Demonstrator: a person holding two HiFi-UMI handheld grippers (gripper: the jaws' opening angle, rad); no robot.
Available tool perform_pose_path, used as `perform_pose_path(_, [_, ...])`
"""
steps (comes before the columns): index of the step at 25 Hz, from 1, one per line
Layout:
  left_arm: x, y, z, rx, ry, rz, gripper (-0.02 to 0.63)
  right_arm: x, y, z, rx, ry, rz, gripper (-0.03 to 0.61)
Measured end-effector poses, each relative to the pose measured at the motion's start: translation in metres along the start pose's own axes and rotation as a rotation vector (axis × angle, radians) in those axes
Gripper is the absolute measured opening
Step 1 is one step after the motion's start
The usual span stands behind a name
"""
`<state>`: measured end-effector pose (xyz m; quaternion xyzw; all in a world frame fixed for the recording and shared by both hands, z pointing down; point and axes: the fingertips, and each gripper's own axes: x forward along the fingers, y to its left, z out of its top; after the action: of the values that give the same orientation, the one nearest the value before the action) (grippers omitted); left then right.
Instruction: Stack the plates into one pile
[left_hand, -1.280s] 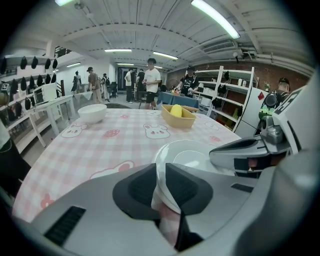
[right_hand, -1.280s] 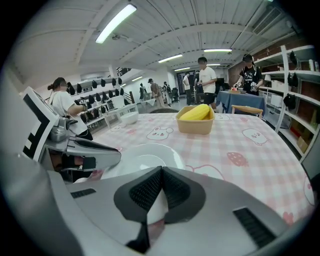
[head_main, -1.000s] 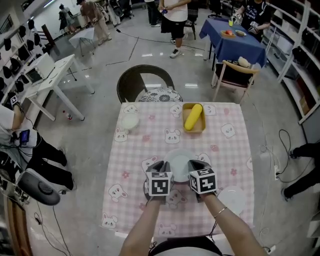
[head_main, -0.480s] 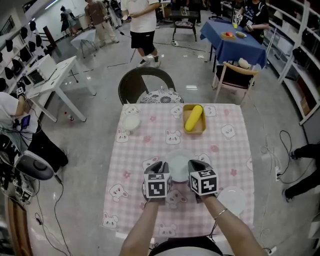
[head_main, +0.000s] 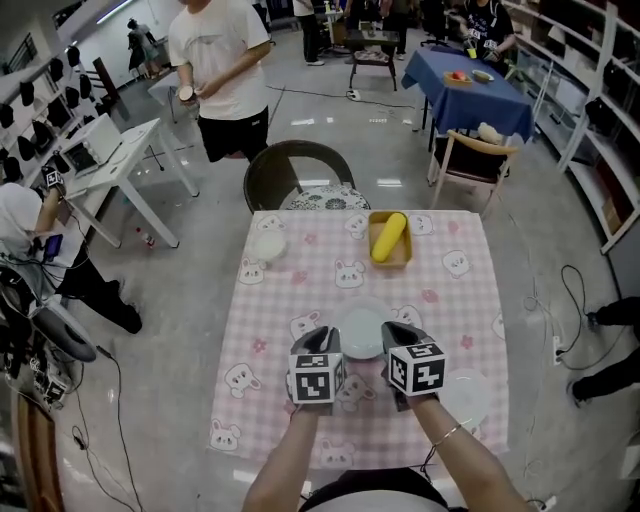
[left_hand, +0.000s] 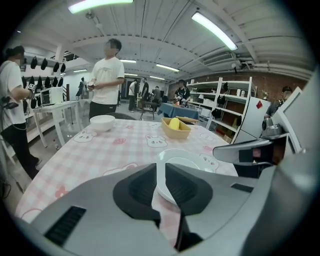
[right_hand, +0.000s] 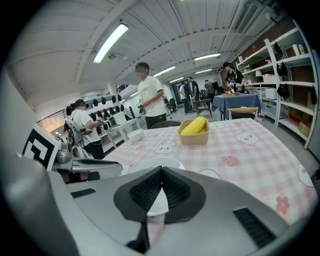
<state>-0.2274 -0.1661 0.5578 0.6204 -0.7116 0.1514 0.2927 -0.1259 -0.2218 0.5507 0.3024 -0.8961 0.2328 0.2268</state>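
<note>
A white plate (head_main: 362, 333) lies between my two grippers near the middle of the pink checked table (head_main: 300, 290). My left gripper (head_main: 322, 340) is shut on the plate's left near rim. In the left gripper view the rim (left_hand: 161, 172) runs between the dark pads. My right gripper (head_main: 392, 338) grips the right near rim. Its pads meet over the plate's edge (right_hand: 159, 202) in the right gripper view. A second white plate (head_main: 466, 396) lies at the table's front right, just right of my right gripper.
A small white bowl (head_main: 267, 246) sits at the table's far left, and a tan basket holding a yellow fruit (head_main: 388, 238) sits at the far middle. A dark round chair (head_main: 298, 175) stands behind the table. A person in a white shirt (head_main: 222, 70) stands beyond it on the left.
Both grippers have come up a little and nearer to me, still holding the plate. The person in the white shirt has walked from the back of the room to near the table's far-left side.
</note>
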Motion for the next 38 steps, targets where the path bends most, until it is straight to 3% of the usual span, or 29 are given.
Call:
perform_pose_path(13, [-0.037, -0.068, -0.038, 0.060, -0.030, -0.087, 0.072, -0.078, -0.019, -0.043, 0.071, -0.088, -0.060, 0.028])
perform_pose_path(24, [-0.075, -0.130, -0.047, 0.105, -0.007, -0.178, 0.072, -0.150, -0.027, -0.065, 0.137, -0.088, -0.129, 0.055])
perform_pose_path(38, [-0.073, -0.200, -0.083, 0.160, 0.027, -0.335, 0.087, -0.218, -0.075, -0.122, 0.211, -0.098, -0.320, 0.071])
